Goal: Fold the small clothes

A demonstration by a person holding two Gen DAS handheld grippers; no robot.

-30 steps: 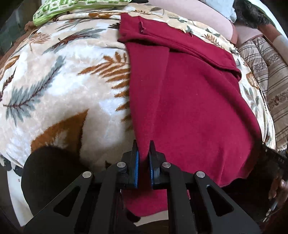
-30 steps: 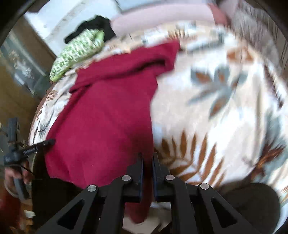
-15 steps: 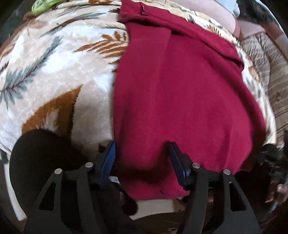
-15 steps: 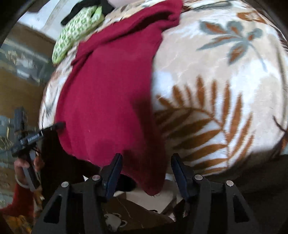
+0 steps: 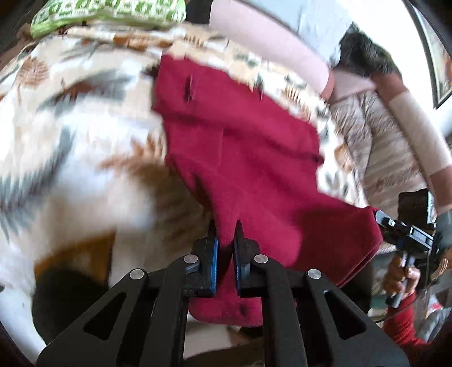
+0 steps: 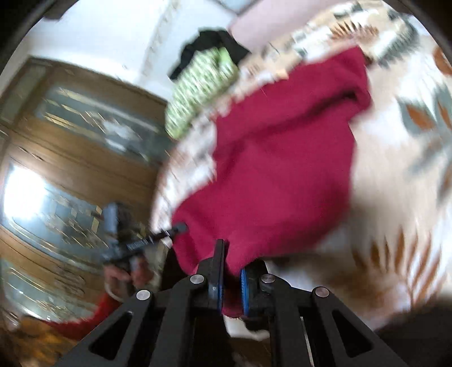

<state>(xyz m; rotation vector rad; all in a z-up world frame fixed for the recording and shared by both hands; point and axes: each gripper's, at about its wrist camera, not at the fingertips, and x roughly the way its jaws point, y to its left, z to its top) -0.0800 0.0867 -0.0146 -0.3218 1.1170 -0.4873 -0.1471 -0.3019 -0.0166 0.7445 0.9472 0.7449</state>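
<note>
A dark red garment lies on a leaf-patterned blanket, its near hem lifted off the bed. My left gripper is shut on the hem at one corner, red cloth pinched between its blue pads. In the right wrist view my right gripper is shut on the other near corner of the hem, cloth bunched between its jaws. Each view also shows the other gripper, held in a hand at the garment's far corner. Both views are motion-blurred.
A green patterned cushion lies at the far end of the bed. Pink pillows and a striped cover sit at the back right. A wooden cabinet with glass doors stands beside the bed.
Both grippers opened over the red garment's near hem, then shut on it. They have since risen and tilted up, lifting the hem off the blanket.
</note>
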